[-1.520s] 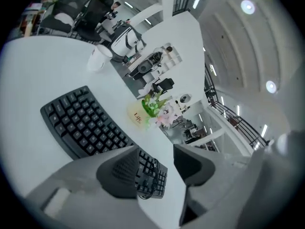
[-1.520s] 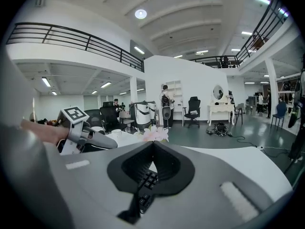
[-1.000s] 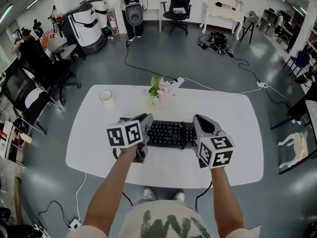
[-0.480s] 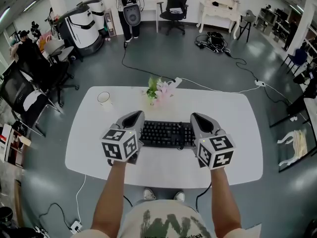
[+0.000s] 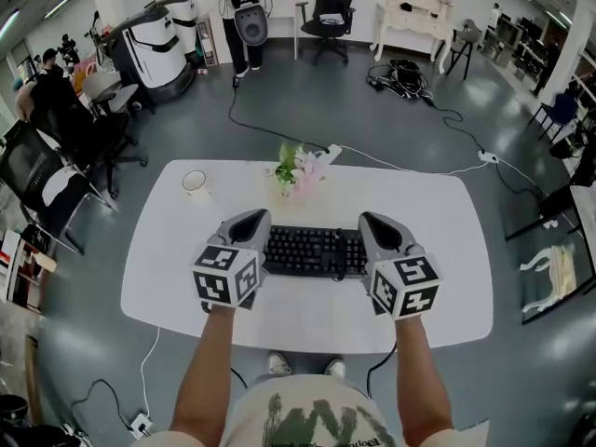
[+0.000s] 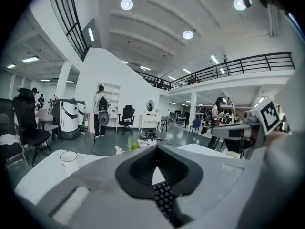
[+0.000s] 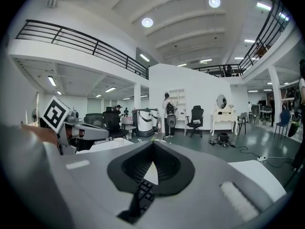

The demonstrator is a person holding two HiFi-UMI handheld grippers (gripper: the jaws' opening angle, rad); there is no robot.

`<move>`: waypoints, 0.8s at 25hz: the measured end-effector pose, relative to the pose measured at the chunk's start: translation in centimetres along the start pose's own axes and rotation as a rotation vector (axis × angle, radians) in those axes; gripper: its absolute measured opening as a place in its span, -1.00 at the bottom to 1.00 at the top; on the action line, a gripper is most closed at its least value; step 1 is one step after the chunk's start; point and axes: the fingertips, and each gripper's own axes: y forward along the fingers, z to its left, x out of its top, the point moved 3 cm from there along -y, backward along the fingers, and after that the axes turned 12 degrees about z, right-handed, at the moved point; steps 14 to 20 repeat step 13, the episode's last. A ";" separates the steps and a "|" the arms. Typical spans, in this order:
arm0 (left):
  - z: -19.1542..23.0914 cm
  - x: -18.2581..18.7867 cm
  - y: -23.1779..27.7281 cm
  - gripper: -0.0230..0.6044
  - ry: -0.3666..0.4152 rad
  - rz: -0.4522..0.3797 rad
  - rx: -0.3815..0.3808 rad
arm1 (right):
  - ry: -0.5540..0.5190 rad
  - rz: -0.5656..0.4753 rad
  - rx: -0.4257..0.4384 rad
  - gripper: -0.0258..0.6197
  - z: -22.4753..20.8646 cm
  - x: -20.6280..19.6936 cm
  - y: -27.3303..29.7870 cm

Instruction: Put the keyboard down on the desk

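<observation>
Black keyboard (image 5: 315, 250) is over the middle of the white desk (image 5: 438, 250), just in front of the flowers (image 5: 300, 169). Left tool (image 5: 250, 226) pinches its left end, right tool (image 5: 380, 231) its right end (keys show between both pairs of jaws). Resting or just lifted: can't tell. Cup (image 5: 196, 183) well apart, far left.

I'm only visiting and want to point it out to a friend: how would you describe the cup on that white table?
Find the big white table in the middle of the grey floor. Near its far left corner, left of the flowers and beyond the black keyboard, stands the cup: small, white, round and alone.
</observation>
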 end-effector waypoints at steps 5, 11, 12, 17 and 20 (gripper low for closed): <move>0.1 0.2 -0.1 -0.92 -0.011 0.000 0.002 | 0.000 0.005 -0.001 -0.92 0.0 0.1 0.0; 0.1 -0.2 -0.1 -0.92 -0.017 0.013 0.002 | 0.001 0.009 0.000 -0.92 0.1 0.3 0.1; 0.0 -0.1 -0.1 -0.92 -0.017 0.014 0.002 | 0.001 0.010 0.001 -0.92 0.1 0.3 0.0; 0.0 -0.1 -0.1 -0.92 -0.018 0.015 0.002 | 0.001 0.011 0.001 -0.92 0.1 0.3 0.0; 0.0 -0.1 -0.1 -0.92 -0.018 0.015 0.002 | 0.001 0.011 0.001 -0.92 0.1 0.3 0.0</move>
